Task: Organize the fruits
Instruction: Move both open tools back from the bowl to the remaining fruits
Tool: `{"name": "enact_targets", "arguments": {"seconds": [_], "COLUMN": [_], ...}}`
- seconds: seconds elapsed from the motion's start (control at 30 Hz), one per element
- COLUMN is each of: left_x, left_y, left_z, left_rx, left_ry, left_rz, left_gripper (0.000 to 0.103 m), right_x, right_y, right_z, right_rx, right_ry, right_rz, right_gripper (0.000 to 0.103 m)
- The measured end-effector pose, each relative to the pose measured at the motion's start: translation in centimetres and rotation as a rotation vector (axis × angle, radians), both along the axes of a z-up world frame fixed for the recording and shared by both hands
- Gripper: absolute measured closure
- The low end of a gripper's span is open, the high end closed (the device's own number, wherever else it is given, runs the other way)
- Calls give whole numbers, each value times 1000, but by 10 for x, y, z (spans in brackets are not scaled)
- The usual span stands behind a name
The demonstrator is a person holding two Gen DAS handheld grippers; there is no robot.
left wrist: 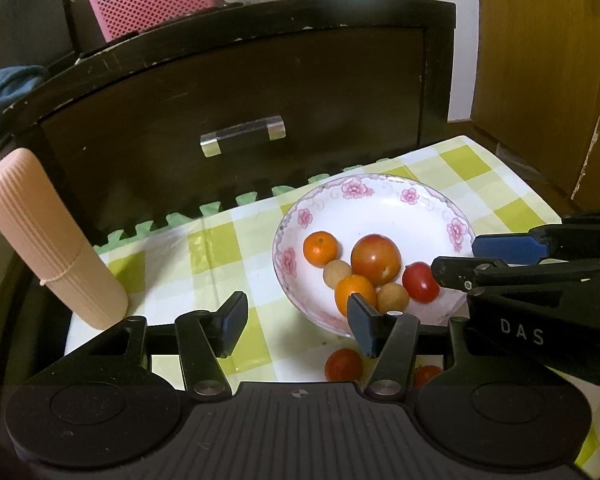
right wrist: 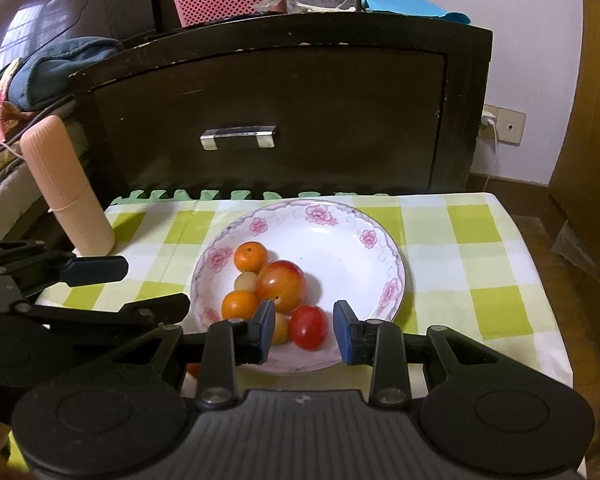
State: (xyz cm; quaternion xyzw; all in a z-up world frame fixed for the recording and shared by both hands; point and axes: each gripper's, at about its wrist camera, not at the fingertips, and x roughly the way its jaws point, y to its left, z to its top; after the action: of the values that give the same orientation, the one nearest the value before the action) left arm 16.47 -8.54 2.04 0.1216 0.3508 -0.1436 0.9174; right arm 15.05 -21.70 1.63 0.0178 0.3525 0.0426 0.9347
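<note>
The table (right wrist: 480,248), under its green-checked cloth, carried a flowered plate (right wrist: 364,232) near the middle, with a dark cabinet (right wrist: 300,100) just behind it. Any hard knock to the plate's near rim could have tipped it, since it sat close to the front edge and both tools worked right above it.

The right gripper (right wrist: 302,330) hovered over the plate's near side with its jaws apart and nothing between them, the small red tomato (right wrist: 309,326) lying just beyond the gap. The left gripper (left wrist: 296,326) was likewise open and empty, held low beside the plate. The two tools were close enough that a careless reach might have made them clash.

In the plate a large tomato (right wrist: 281,286) leaned among two oranges (right wrist: 251,257) and two pale round fruits (right wrist: 246,281), all touching. Nudging one would probably have sent the others rolling.

Two more red tomatoes (left wrist: 343,364) lay on the cloth in front of the plate, partly hidden under the left gripper. They could have rolled off the table, or been crushed by too hard a squeeze.
</note>
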Motion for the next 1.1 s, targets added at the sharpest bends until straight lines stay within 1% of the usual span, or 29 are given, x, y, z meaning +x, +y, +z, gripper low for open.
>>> {"name": "enact_targets", "arguments": {"seconds": [0.2,0.47,1.0,1.1], "left_x": [-10,-23,-38,-42], "left_y": [5,13,22,23], "left_z": [0,-3,-15,-19], "left_rx": [-8,1,30,40], "left_ry": [14,37,87,101], "left_rz": [3,8,17,6], "left_gripper": [40,40,41,40], "right_x": [-12,-28,-40,-40], "right_y": [4,13,24,25], "right_z": [1,-2,-15,-19], "right_rx": [11,13,5,3], "right_ry": [4,22,81,99], "right_rz": [6,25,79,100], "right_gripper": [72,72,72,72]}}
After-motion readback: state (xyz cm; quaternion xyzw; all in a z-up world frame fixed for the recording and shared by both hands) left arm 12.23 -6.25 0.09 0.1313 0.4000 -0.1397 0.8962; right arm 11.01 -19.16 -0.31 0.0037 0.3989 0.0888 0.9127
